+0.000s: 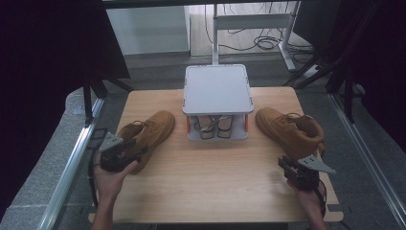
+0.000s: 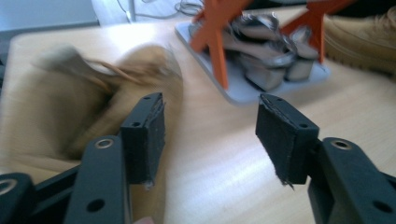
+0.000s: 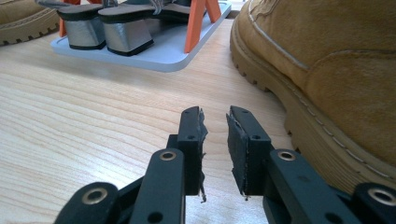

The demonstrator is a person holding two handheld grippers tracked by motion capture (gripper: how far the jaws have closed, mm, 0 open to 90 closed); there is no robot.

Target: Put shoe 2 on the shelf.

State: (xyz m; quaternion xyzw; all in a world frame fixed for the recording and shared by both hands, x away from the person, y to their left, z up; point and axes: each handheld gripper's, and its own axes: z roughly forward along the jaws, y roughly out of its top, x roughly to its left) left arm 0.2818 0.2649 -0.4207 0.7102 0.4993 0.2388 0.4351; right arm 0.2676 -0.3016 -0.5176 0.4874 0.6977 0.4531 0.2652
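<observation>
Two tan boots flank a grey shoe rack point(image 1: 218, 91) on the table point(image 1: 215, 177).
Left gripper point(image 2: 210, 135), wide open and empty, hovers beside the left boot point(image 1: 148, 132); right gripper point(image 3: 215, 140), slightly parted and empty, sits near the right boot point(image 1: 289, 129).

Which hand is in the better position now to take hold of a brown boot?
Left, probably. The left gripper is open right at the left boot. The right gripper has only a narrow gap and points beside the right boot.

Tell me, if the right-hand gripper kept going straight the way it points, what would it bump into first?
Probably bare table at first, then the front edge of the grey shoe rack. The right gripper, its jaws slightly apart and empty, passes just left of the tan boot; depth is uncertain.
</observation>
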